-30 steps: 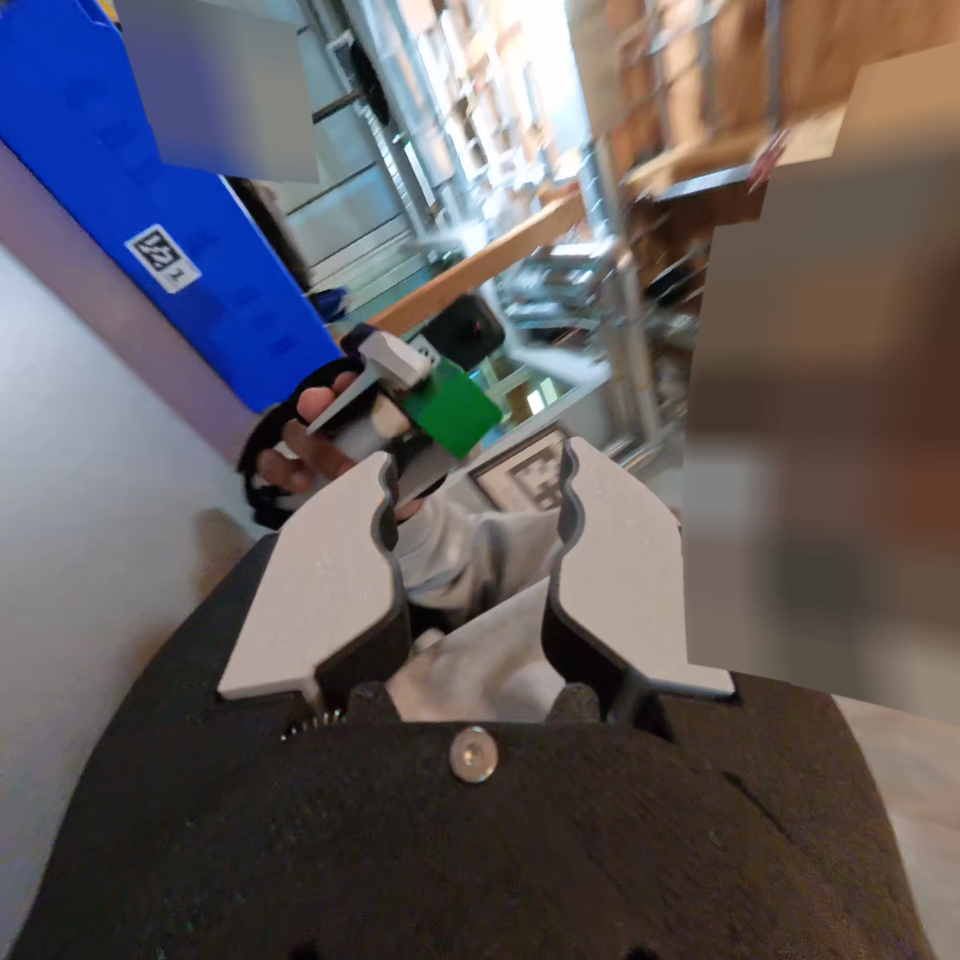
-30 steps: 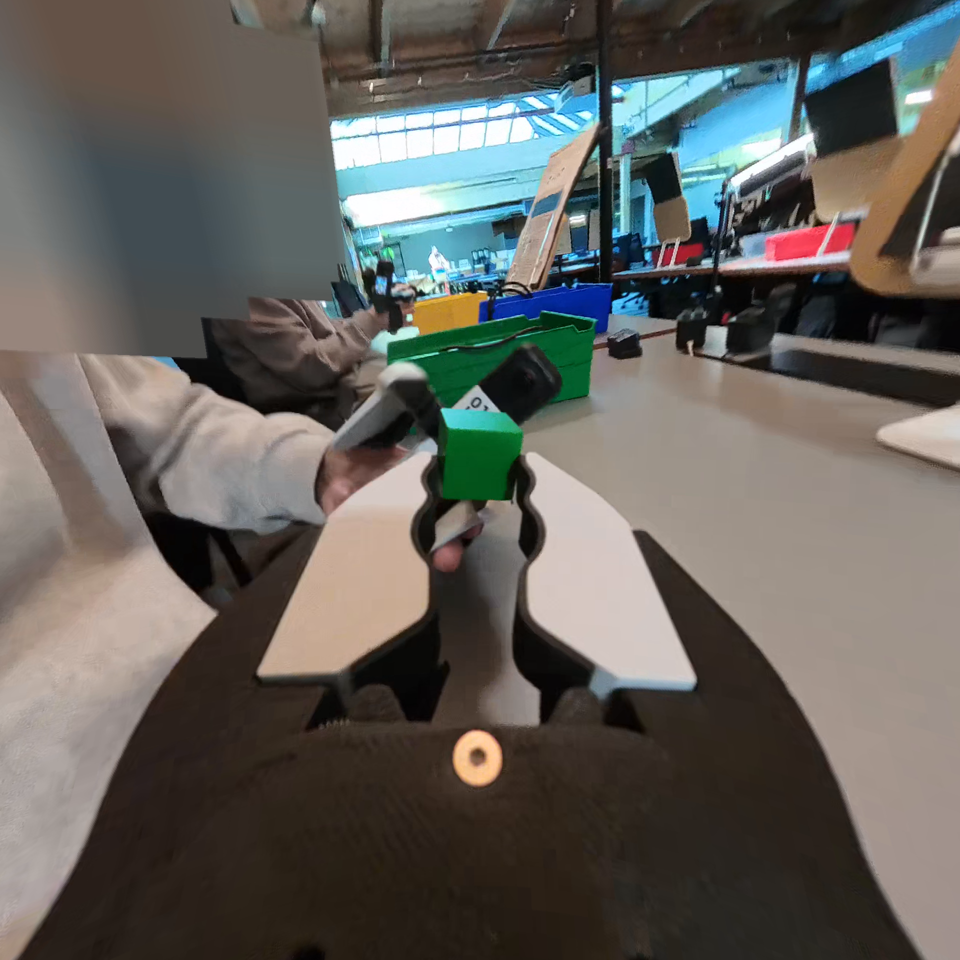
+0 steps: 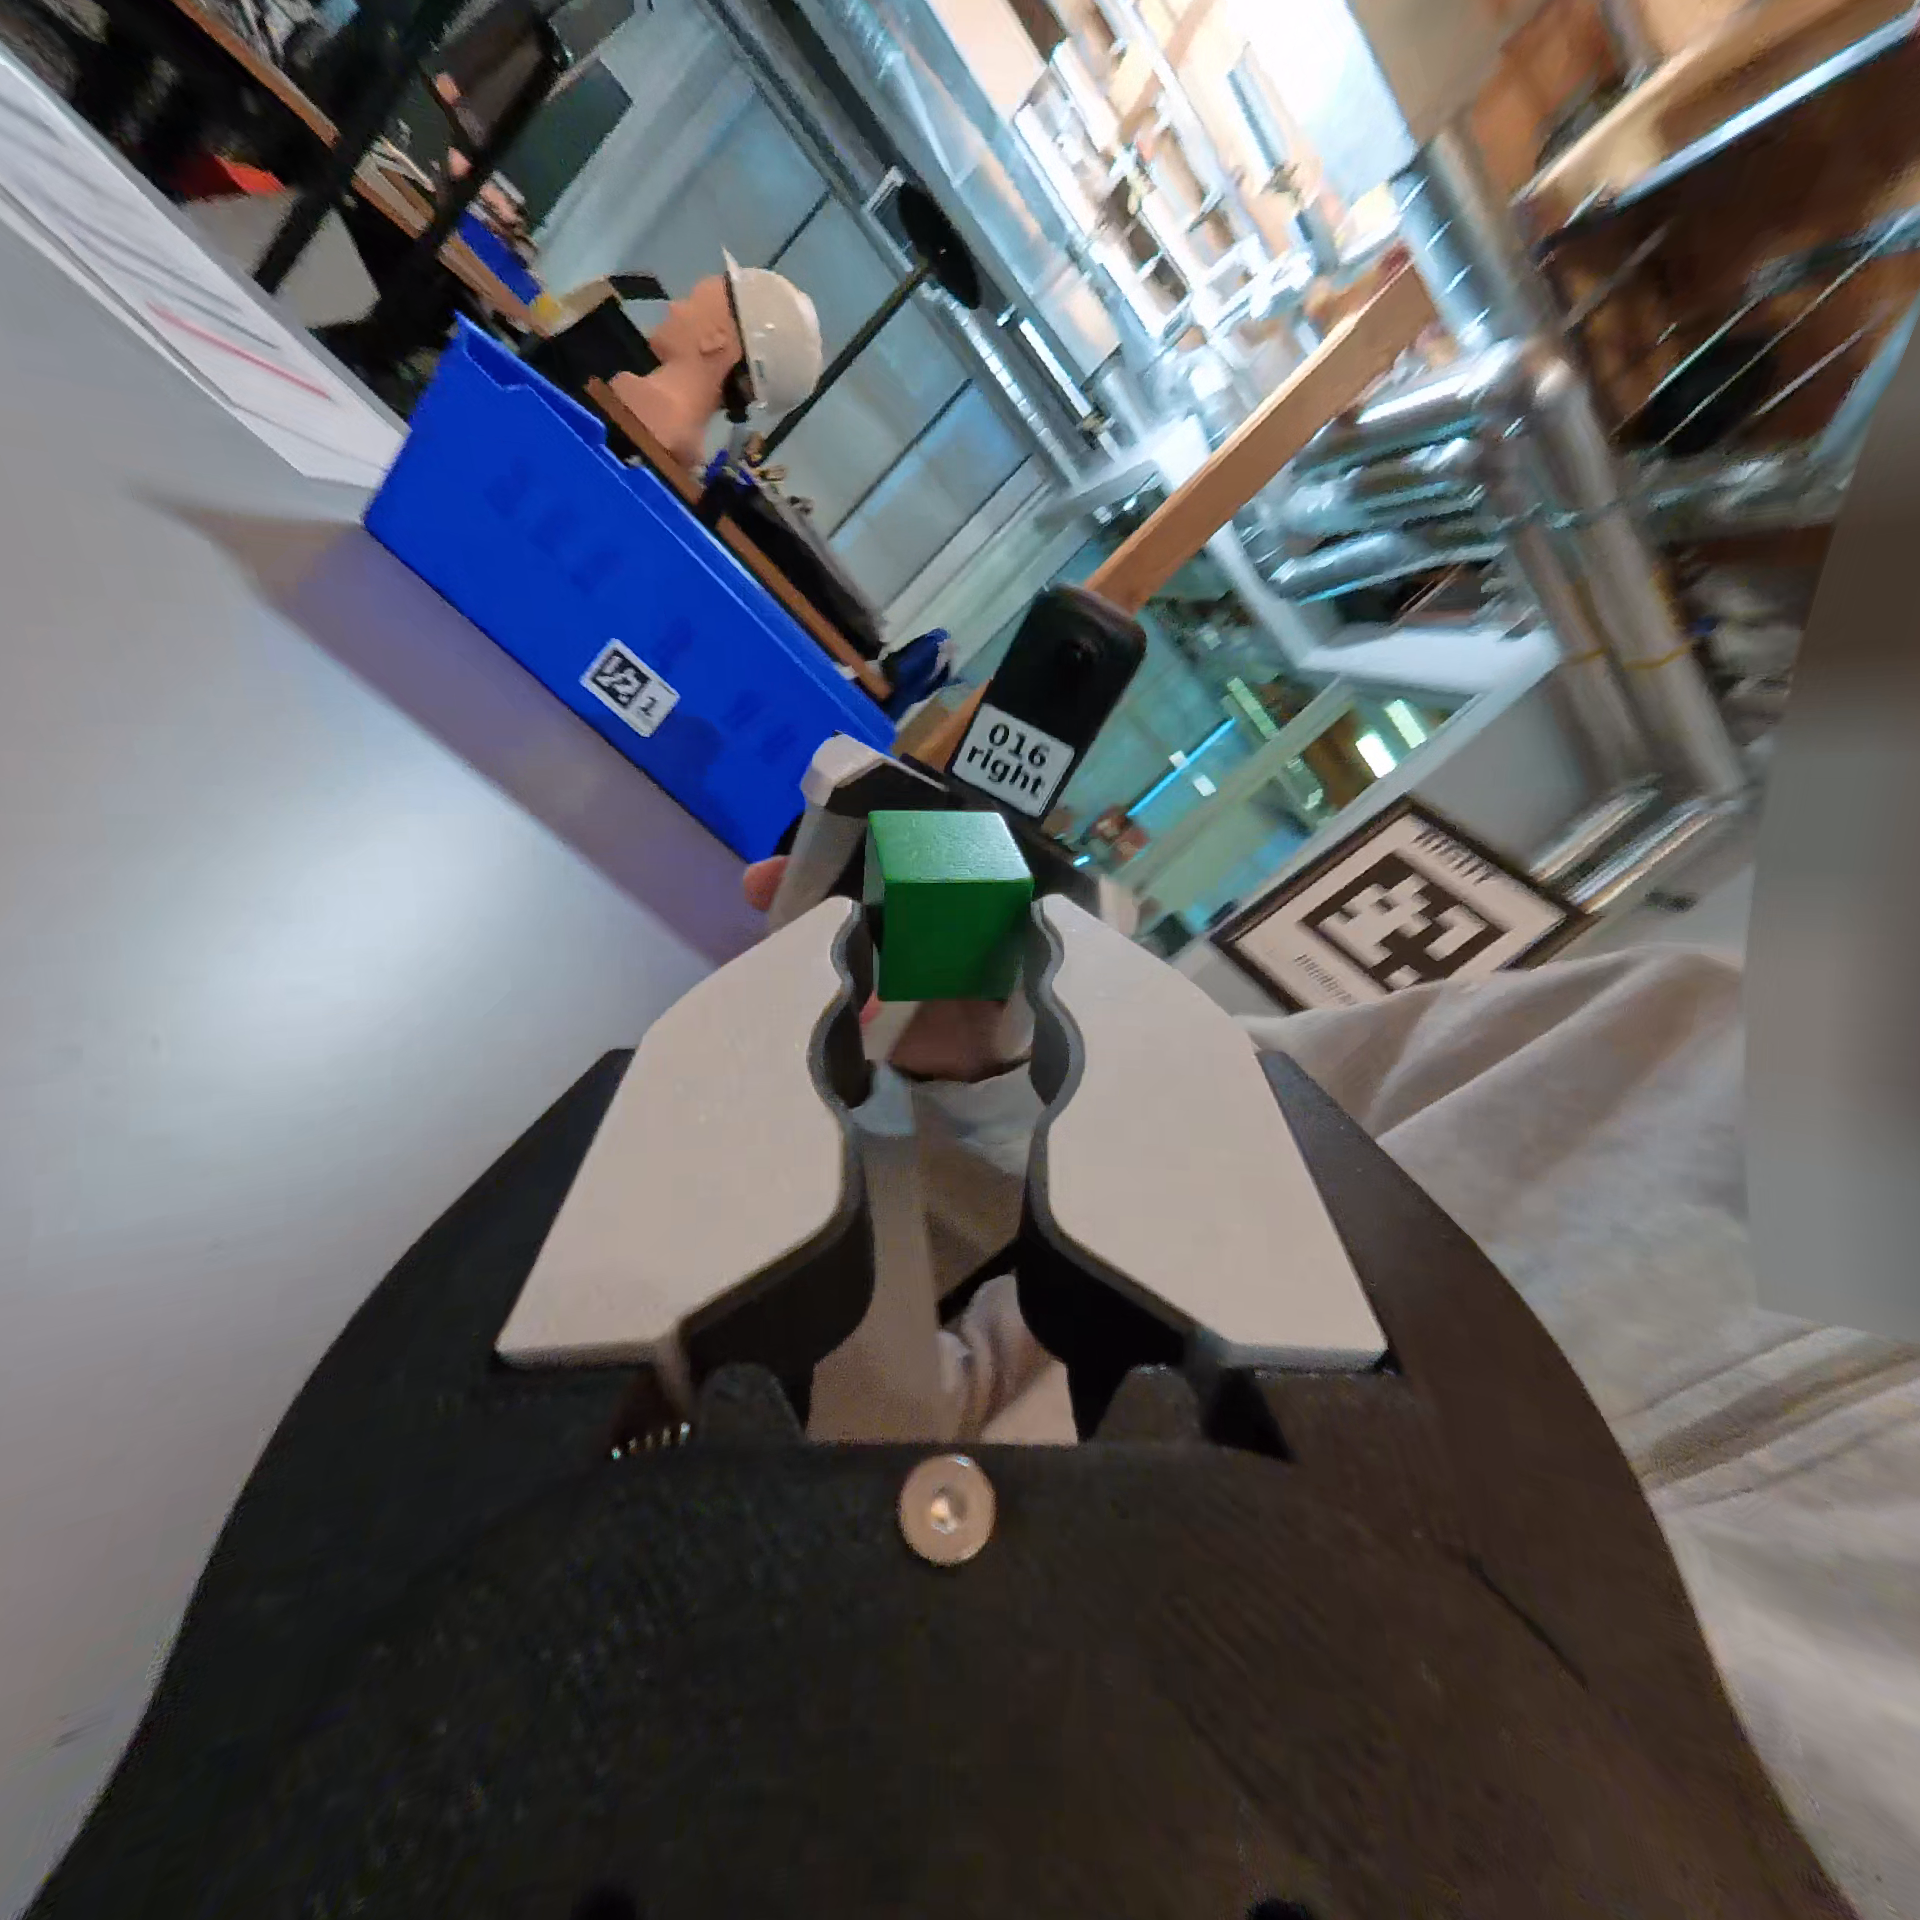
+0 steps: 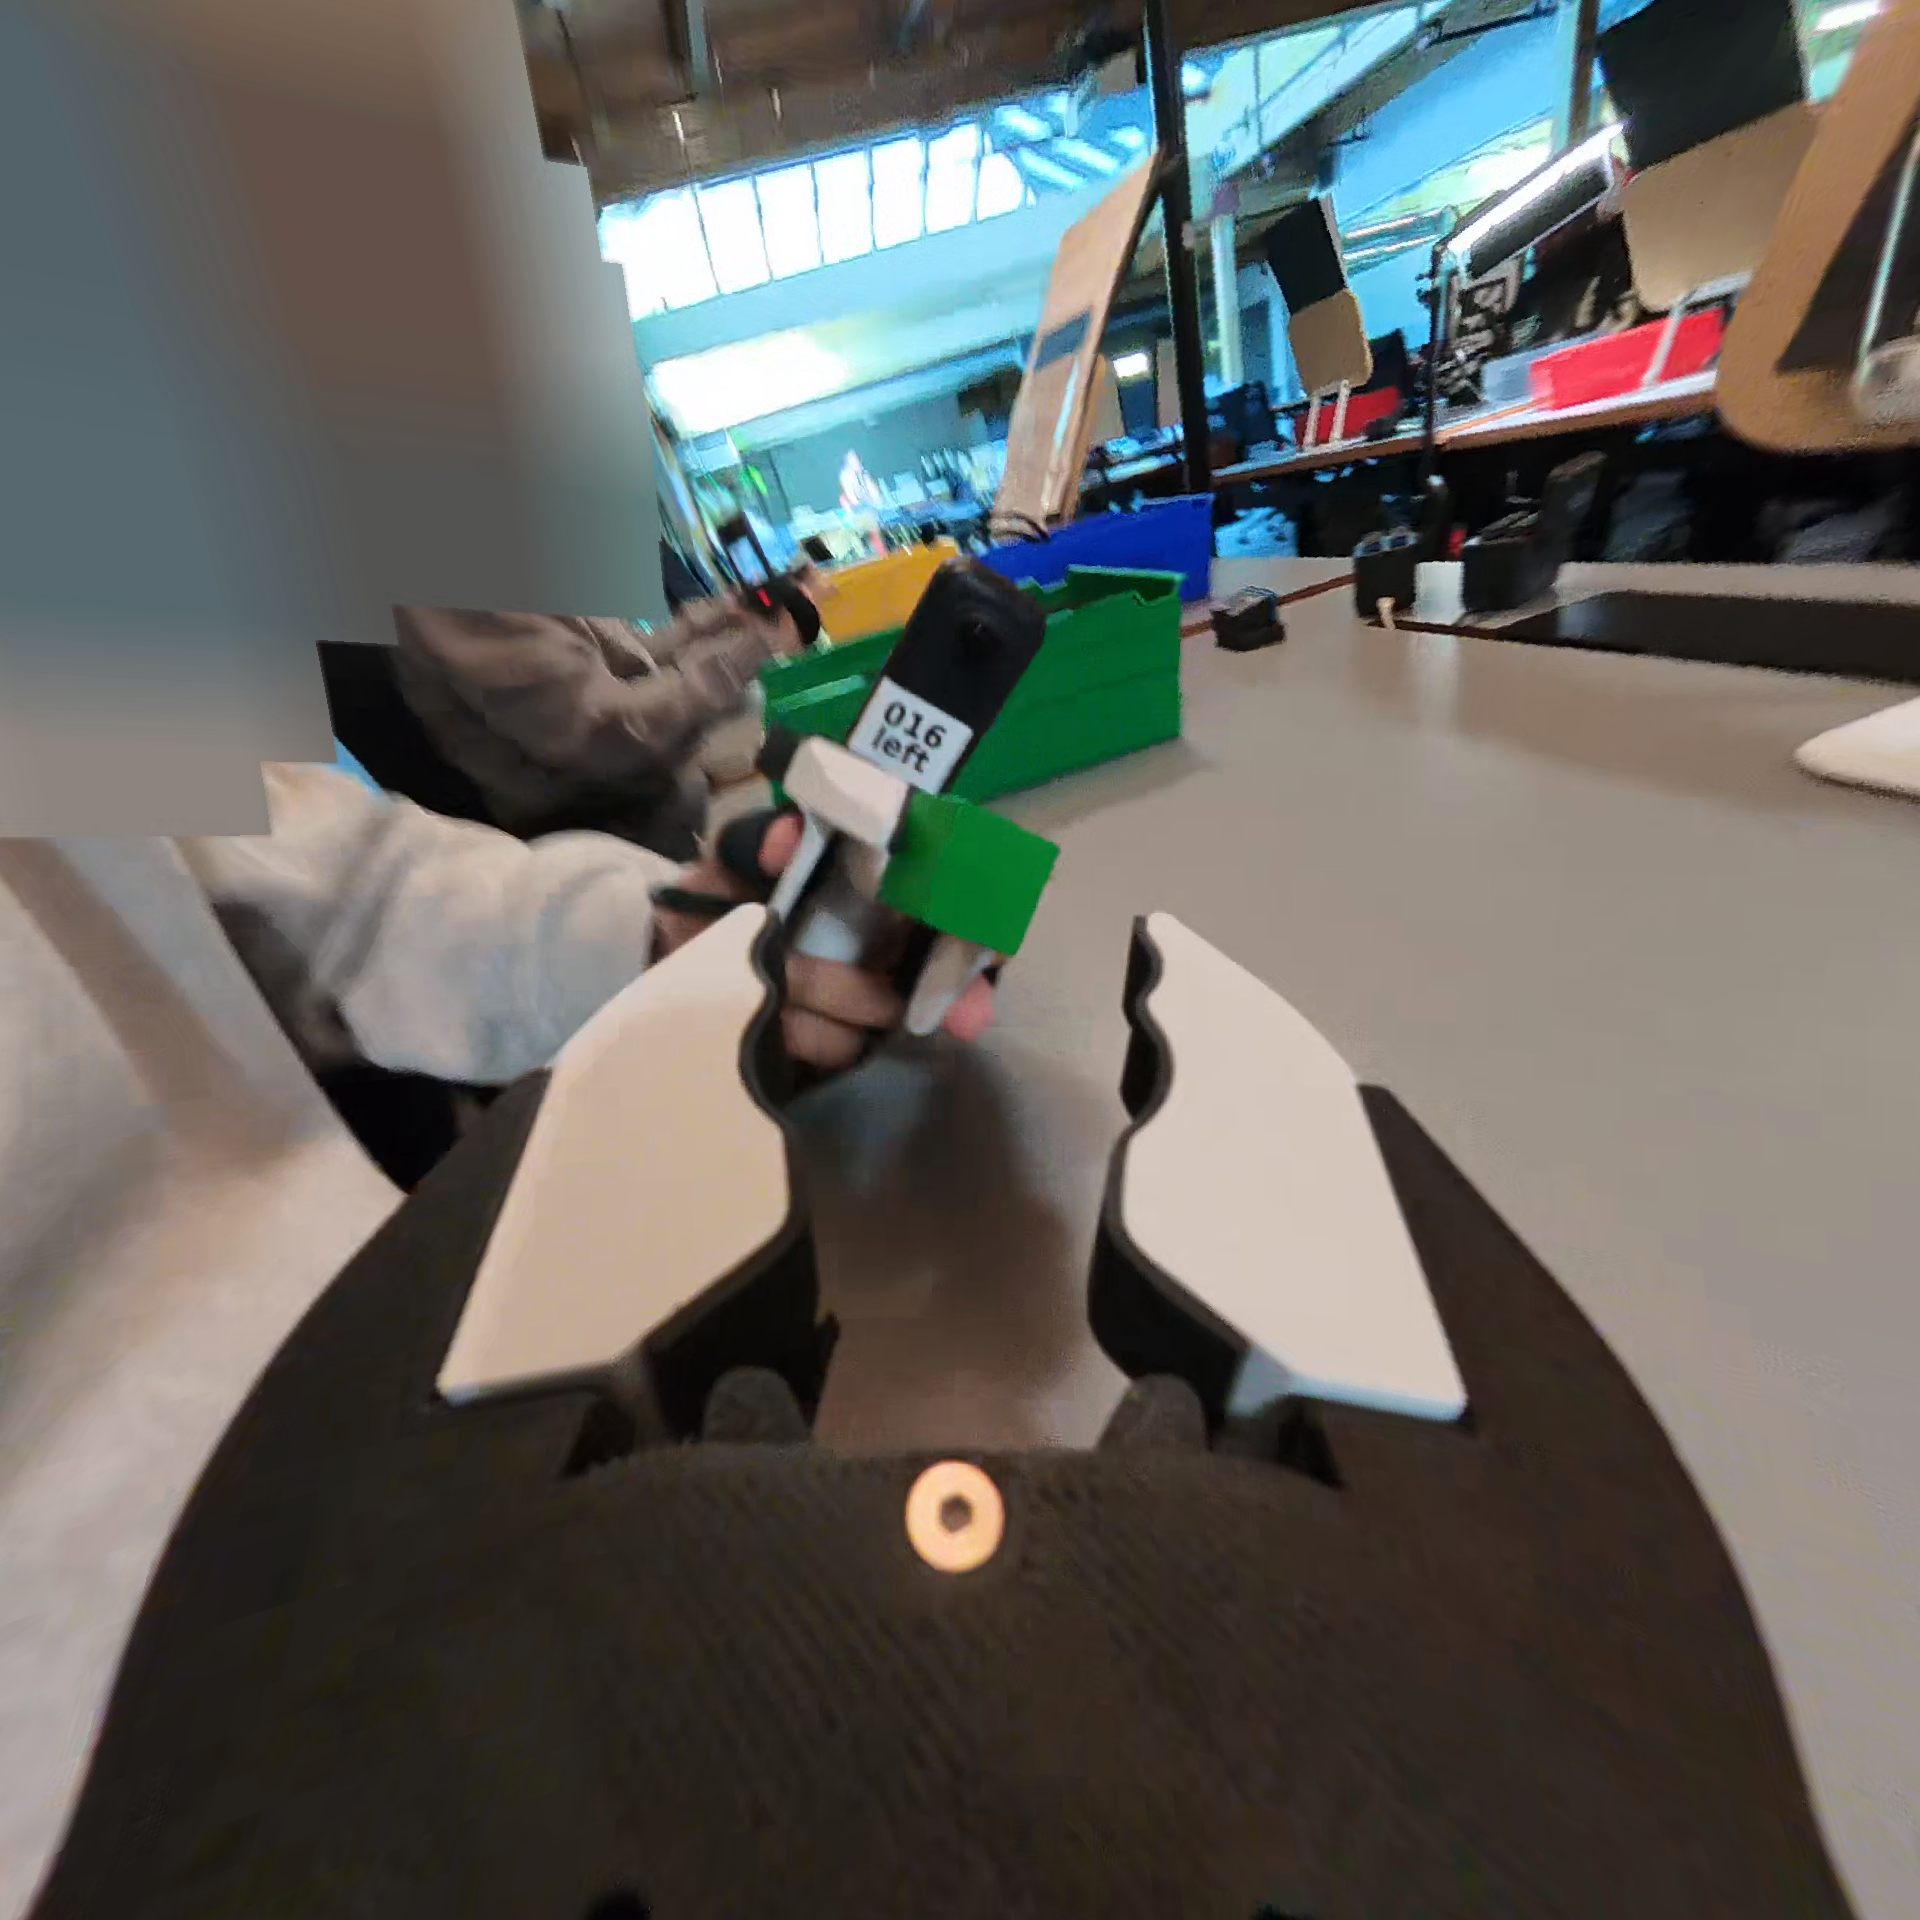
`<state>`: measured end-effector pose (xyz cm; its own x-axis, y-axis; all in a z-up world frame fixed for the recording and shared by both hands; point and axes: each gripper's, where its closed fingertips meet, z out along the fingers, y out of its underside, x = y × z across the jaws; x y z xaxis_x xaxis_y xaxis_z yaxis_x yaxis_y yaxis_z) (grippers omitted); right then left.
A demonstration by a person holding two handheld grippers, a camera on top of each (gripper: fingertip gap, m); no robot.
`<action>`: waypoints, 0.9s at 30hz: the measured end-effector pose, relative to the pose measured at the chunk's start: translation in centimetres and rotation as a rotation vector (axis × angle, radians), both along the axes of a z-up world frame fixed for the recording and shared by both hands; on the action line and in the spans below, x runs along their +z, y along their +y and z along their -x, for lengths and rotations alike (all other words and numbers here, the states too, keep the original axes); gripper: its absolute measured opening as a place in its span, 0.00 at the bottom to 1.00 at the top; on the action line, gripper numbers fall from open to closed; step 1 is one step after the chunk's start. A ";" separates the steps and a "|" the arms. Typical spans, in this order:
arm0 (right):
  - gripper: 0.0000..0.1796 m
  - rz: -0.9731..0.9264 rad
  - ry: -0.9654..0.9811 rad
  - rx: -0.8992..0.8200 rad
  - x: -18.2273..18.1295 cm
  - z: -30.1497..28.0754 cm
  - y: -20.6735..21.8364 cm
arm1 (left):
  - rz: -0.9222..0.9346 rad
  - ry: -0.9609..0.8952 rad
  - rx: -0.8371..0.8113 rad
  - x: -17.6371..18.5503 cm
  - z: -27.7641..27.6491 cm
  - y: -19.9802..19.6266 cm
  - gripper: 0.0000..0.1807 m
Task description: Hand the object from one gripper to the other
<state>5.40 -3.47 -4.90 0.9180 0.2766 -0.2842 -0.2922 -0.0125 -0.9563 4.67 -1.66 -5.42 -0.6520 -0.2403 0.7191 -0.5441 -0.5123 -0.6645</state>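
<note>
Left wrist view shows the left gripper with jaws clamped on the green block, held above the tabletop; the right gripper gapes empty. Shallow tip grip risks the block slipping.

Smooth, slightly glossy green block

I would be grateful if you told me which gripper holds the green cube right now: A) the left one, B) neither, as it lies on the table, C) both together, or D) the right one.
A: the left gripper is shut on the green cube, and the right gripper is open and empty.
</note>
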 end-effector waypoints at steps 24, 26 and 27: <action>0.15 0.026 0.031 0.204 -0.3 2.4 -0.6 | -0.249 -0.190 -0.103 -0.2 2.3 -3.3 0.16; 0.15 0.039 0.013 0.190 -0.4 2.4 -0.5 | -0.233 -0.181 -0.101 -0.2 2.2 -3.1 0.16; 0.15 0.046 0.025 0.189 -0.4 2.3 -0.5 | -0.228 -0.178 -0.101 -0.2 2.2 -3.1 0.16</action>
<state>3.07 -3.95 -5.31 0.8433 0.4297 -0.3227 -0.3043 -0.1133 -0.9458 2.50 -4.77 -5.63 -0.7917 -0.3102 0.5264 -0.4494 -0.2881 -0.8456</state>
